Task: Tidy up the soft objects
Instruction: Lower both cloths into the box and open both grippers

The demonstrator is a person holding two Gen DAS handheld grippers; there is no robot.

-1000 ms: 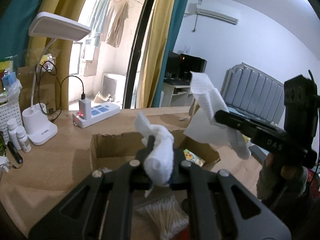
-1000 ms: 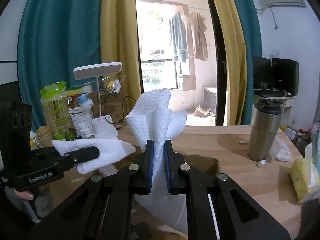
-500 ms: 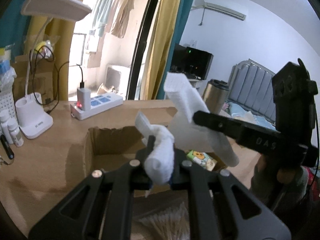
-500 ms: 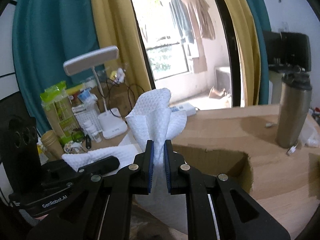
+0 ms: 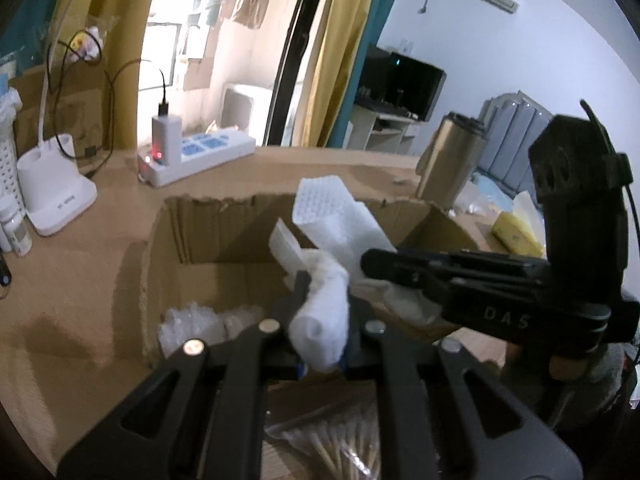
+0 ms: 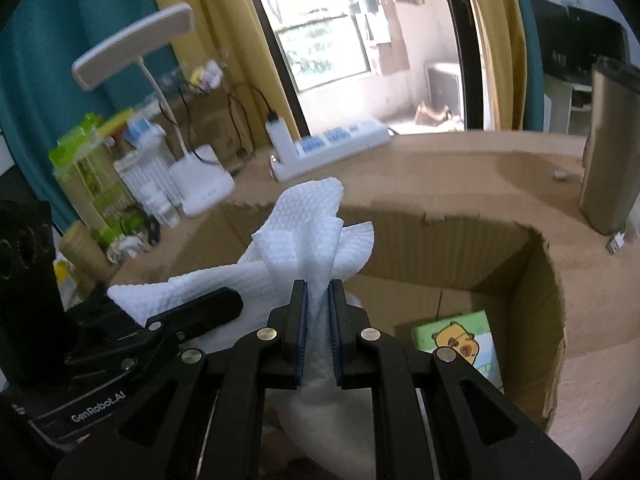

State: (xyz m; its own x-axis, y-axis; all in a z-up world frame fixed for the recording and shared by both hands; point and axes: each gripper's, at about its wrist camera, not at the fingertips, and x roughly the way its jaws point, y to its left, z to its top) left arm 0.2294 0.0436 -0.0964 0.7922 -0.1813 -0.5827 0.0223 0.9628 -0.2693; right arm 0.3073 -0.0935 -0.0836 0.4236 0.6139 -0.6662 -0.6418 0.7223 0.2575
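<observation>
White cloth (image 6: 316, 232) pinched btwn both grippers (over cardboard box (image 6: 552, 280)).

A light brown wooden table (image 6: 460, 168) carries an open corrugated cardboard box (image 6: 548, 320), a white power strip (image 6: 332, 152), a white desk-lamp base (image 6: 202, 186) and a steel tumbler (image 6: 610, 152).

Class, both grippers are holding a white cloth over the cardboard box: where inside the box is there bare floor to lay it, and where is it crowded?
Bare floor lies in the box behind the cartoon packet, along the far wall. Crowded: the near left corner with clear plastic bags and the cotton swabs just under the left gripper.
</observation>
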